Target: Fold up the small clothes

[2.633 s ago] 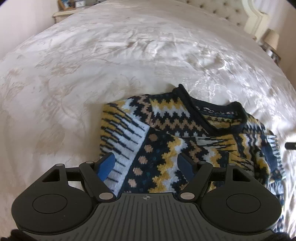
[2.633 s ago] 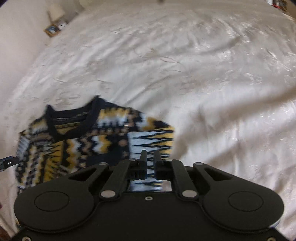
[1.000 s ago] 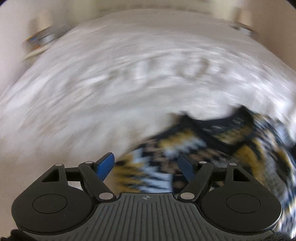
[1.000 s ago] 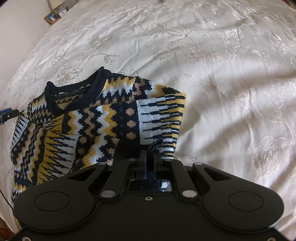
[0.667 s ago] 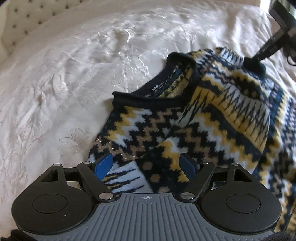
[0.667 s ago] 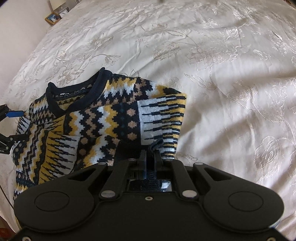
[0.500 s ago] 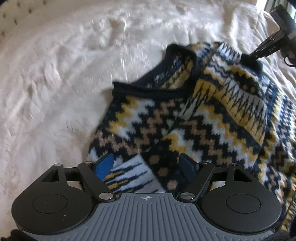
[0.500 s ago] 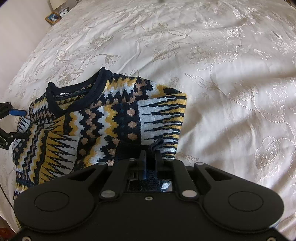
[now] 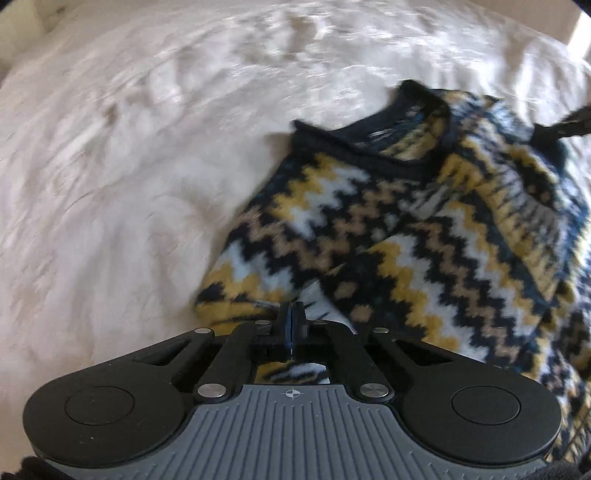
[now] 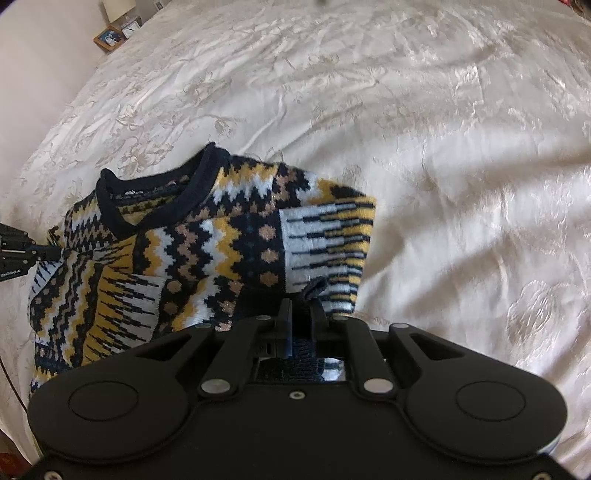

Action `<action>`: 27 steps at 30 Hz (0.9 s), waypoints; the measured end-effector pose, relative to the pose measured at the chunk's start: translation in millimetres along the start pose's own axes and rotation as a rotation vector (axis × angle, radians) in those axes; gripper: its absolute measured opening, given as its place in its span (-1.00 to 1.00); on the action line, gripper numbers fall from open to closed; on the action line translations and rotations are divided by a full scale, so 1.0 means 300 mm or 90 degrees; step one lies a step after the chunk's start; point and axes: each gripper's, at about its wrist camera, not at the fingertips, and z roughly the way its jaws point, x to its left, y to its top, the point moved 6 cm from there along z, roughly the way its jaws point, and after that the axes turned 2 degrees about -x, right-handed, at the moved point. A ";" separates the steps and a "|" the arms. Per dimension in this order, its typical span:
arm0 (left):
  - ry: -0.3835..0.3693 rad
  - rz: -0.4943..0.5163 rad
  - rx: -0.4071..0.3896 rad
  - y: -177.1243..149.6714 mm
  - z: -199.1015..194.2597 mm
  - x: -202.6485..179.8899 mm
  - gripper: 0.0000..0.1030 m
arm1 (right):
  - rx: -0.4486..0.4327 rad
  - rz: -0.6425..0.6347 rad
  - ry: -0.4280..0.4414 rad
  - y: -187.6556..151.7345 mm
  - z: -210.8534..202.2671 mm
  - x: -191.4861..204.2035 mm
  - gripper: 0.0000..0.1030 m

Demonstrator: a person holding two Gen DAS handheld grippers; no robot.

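Observation:
A navy, yellow and white patterned knit sweater (image 9: 424,236) lies partly folded on a cream bedspread (image 9: 129,166), collar toward the far side. My left gripper (image 9: 291,317) is shut, its blue-padded fingers pinched together on the sweater's near edge by the shoulder. In the right wrist view the same sweater (image 10: 207,251) fills the lower left. My right gripper (image 10: 300,314) is shut on a dark fold of the sweater next to the striped sleeve. The left gripper (image 10: 48,253) shows at the sweater's left edge, and the right gripper (image 9: 554,129) shows at the upper right of the left wrist view.
The embroidered cream bedspread (image 10: 443,147) stretches wide to the right and beyond the sweater. A framed picture (image 10: 109,37) and a lamp (image 10: 118,9) stand on a bedside surface at the far left corner.
My left gripper's jaws have gone from wide open to shut while sinking onto the sweater's edge. The right gripper has kept still with its hold on the fabric.

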 end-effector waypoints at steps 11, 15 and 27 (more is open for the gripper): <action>0.133 -0.166 0.004 -0.096 -0.016 0.105 -0.95 | 0.029 -0.008 -0.046 -0.005 0.054 -0.026 -0.63; 0.150 -0.193 -0.004 -0.120 -0.063 0.121 -0.94 | 0.031 0.003 -0.051 -0.019 0.035 -0.033 -0.56; 0.021 -0.307 -0.156 -0.011 -0.186 -0.205 -0.90 | -0.054 -0.082 0.022 0.074 -0.022 0.148 0.05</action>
